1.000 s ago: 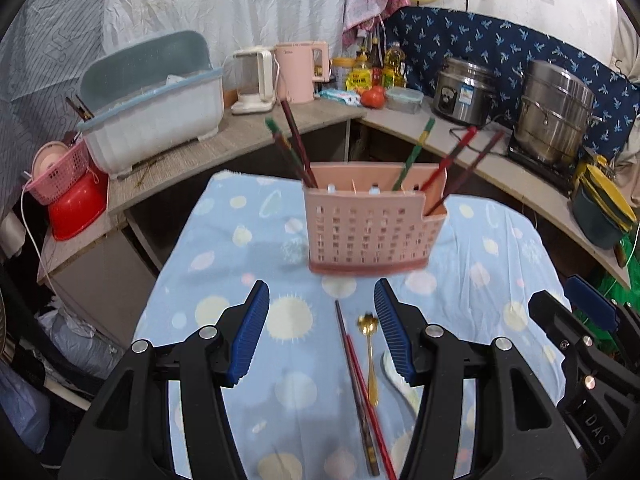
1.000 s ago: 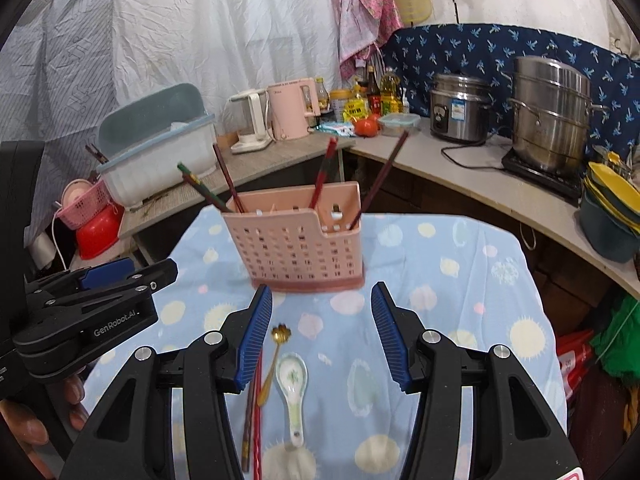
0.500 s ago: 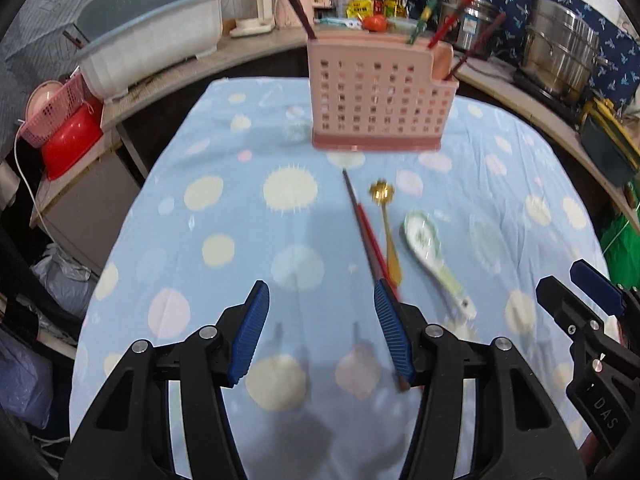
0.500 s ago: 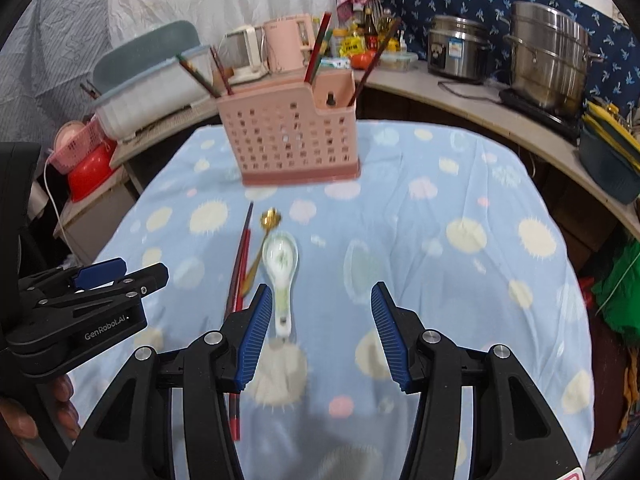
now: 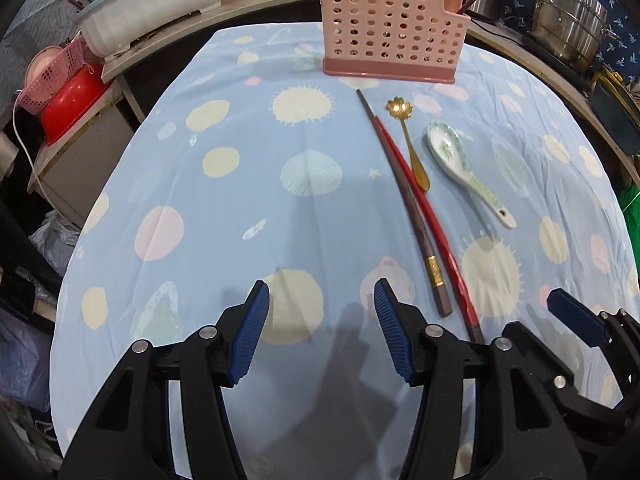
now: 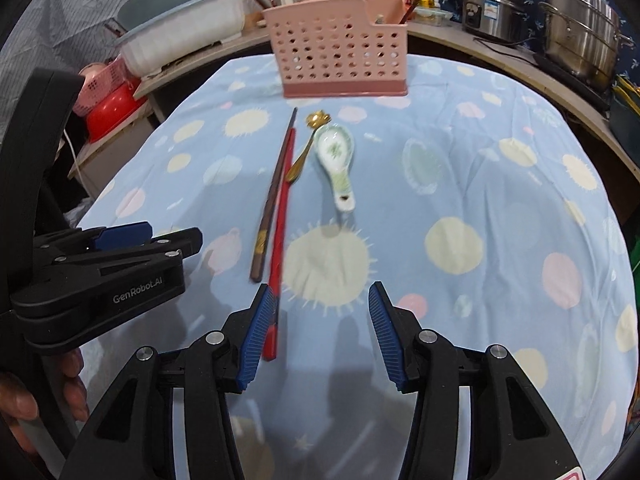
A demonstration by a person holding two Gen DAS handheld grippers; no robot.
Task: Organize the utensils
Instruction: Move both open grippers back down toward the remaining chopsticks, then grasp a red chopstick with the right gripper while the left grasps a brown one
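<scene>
On the desk point(image 5: 240, 200), both hand-held grippers, left point(image 5: 320, 332) and right point(image 6: 316, 328), have pulled back and tilted down from the pink holder point(image 6: 340, 60); both wide, empty. Two chopsticks point(image 6: 276, 200), gold spoon point(image 6: 306, 148) and ceramic spoon point(image 6: 338, 160) lie loose in front of it. Right sits nearest the red chopstick's end, so a pickup looks next.

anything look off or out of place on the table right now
Four utensils lie loose on the blue cloth rather than in the pink holder: a brown chopstick, a red chopstick, a gold spoon and a ceramic spoon. The chopsticks do not match. Nothing looks spilled or broken.
</scene>
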